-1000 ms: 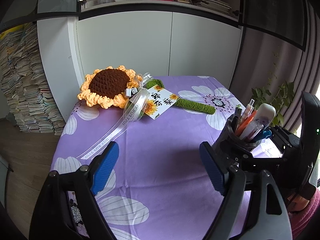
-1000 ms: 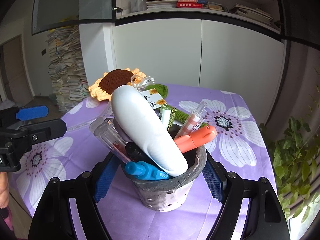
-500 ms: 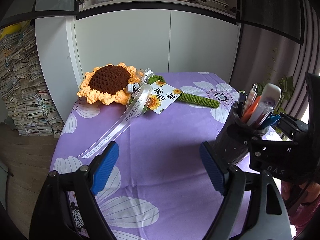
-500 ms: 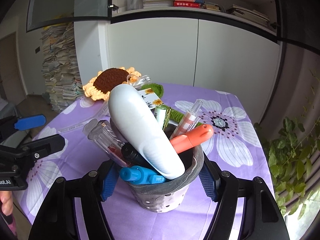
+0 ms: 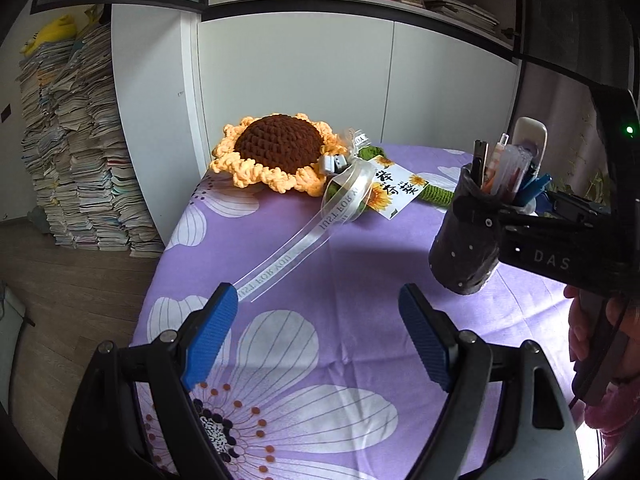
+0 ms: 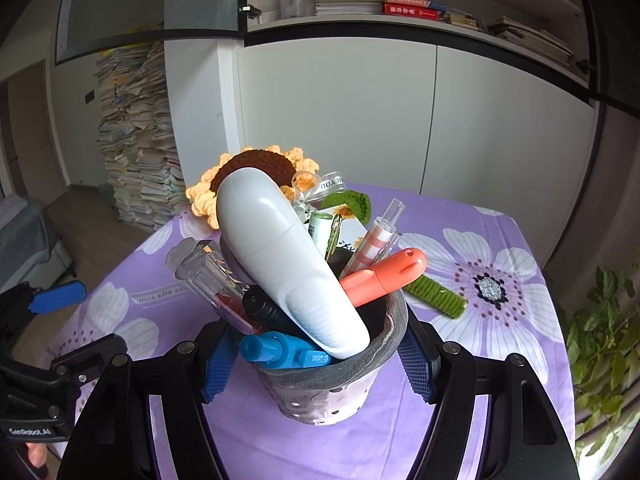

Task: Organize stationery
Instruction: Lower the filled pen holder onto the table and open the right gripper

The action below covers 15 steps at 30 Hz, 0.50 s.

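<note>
My right gripper (image 6: 316, 364) is shut on a dark grey dotted pen cup (image 6: 320, 392) and holds it tilted above the purple flowered tablecloth (image 6: 500, 340). The cup holds a large white plastic piece (image 6: 280, 260), an orange pen (image 6: 380, 280), a blue marker (image 6: 280, 354), a clear tube and other pens. In the left wrist view the cup (image 5: 464, 252) hangs at the right, in the right gripper (image 5: 480, 220). My left gripper (image 5: 316, 344) is open and empty over the cloth, left of the cup.
A crocheted sunflower (image 5: 276, 156) with a ribbon (image 5: 304, 240), a card (image 5: 396, 190) and a green stem lies at the back of the table. Stacks of books (image 5: 76, 152) stand on the floor at the left. White cabinets are behind. A plant (image 6: 600, 340) is at the right.
The right gripper has lifted the pen cup higher above the cloth. The left gripper has drawn back and to the left, away from the cup.
</note>
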Each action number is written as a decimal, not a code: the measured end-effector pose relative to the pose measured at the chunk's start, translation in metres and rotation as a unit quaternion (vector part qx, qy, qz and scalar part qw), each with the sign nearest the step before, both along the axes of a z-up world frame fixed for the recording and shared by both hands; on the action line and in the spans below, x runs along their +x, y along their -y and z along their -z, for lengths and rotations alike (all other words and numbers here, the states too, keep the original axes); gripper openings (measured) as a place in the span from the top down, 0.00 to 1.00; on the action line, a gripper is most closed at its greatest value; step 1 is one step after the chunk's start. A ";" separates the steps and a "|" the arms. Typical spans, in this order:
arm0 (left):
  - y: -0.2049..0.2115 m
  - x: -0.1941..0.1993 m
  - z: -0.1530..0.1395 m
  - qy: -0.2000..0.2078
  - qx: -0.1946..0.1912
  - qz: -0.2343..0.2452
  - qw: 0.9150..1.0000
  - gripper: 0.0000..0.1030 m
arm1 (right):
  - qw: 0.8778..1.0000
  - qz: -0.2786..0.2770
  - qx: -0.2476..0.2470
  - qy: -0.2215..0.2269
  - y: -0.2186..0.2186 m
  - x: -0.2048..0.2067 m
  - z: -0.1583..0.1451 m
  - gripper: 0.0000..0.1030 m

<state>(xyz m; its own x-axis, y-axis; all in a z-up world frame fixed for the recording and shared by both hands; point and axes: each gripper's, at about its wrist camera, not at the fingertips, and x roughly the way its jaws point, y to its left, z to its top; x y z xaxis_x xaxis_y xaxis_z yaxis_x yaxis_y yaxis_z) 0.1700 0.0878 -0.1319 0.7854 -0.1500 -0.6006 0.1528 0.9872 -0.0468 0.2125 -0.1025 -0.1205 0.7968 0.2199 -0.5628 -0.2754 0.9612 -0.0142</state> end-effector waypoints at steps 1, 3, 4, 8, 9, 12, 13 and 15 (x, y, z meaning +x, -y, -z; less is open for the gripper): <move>-0.002 0.001 0.001 -0.001 -0.001 -0.002 1.000 0.20 | 1.000 0.001 0.000 -0.001 -0.003 0.004 0.001 0.30; -0.006 0.002 0.002 -0.003 -0.003 -0.004 1.000 0.20 | 1.000 0.006 -0.001 -0.003 -0.007 0.012 0.004 0.30; -0.008 0.002 0.003 -0.004 -0.004 -0.005 1.000 0.20 | 1.000 0.010 -0.001 -0.004 -0.008 0.015 0.005 0.30; -0.010 0.005 0.005 -0.007 -0.008 -0.004 1.000 0.19 | 1.000 0.023 -0.004 -0.017 -0.009 0.023 0.013 0.30; -0.009 0.006 0.005 -0.008 -0.009 -0.003 1.000 0.19 | 1.000 0.023 -0.007 -0.015 -0.009 0.022 0.013 0.30; -0.004 0.007 0.006 -0.009 -0.008 0.006 1.000 0.19 | 1.000 0.021 -0.010 -0.017 -0.009 0.021 0.013 0.30; -0.002 0.007 0.006 -0.009 -0.007 0.008 1.000 0.19 | 1.000 0.021 -0.008 -0.018 -0.008 0.021 0.013 0.30; 0.000 0.006 0.005 -0.007 -0.004 0.013 1.000 0.19 | 1.000 0.021 -0.002 -0.021 -0.005 0.020 0.013 0.30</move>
